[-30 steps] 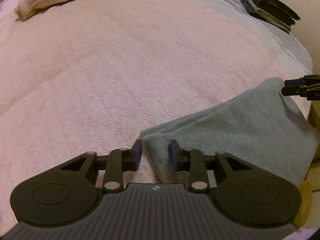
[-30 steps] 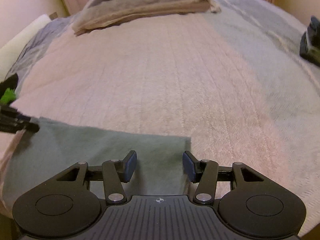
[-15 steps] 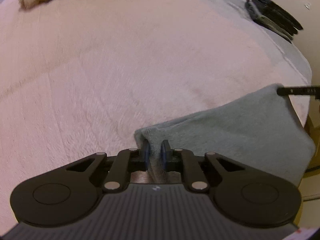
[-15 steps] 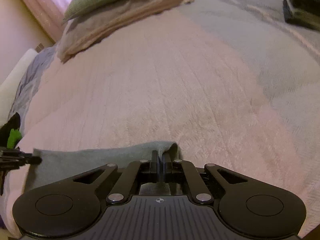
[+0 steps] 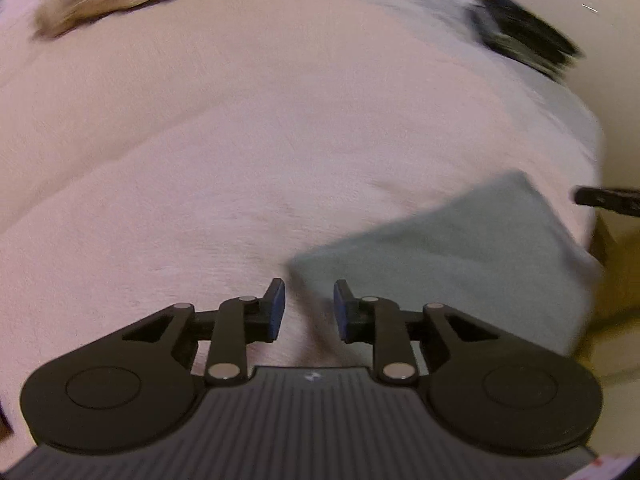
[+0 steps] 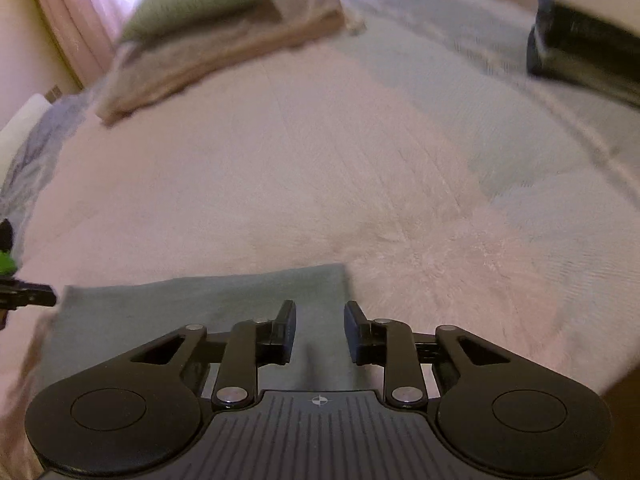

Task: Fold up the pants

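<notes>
The grey-green pants (image 5: 460,256) lie folded flat on the pink blanket near the bed's front edge. My left gripper (image 5: 306,306) is open over their left corner, with nothing between its fingers. In the right wrist view the pants (image 6: 180,312) spread leftward, and my right gripper (image 6: 320,330) stands open above their right end, holding nothing. The right gripper's tip (image 5: 604,200) shows at the far right of the left wrist view. The left gripper's tip (image 6: 28,298) shows at the left edge of the right wrist view.
The pink blanket (image 5: 240,140) covers most of the bed, with a grey-blue blanket (image 6: 500,120) on the right. A stack of dark folded clothes (image 6: 584,60) sits at the back right. A green pillow (image 6: 200,4) lies on folded beige bedding (image 6: 224,52) at the back.
Both grippers were shut on the pants' corners half a second ago. They have opened and let go, and the pants now lie flat.
</notes>
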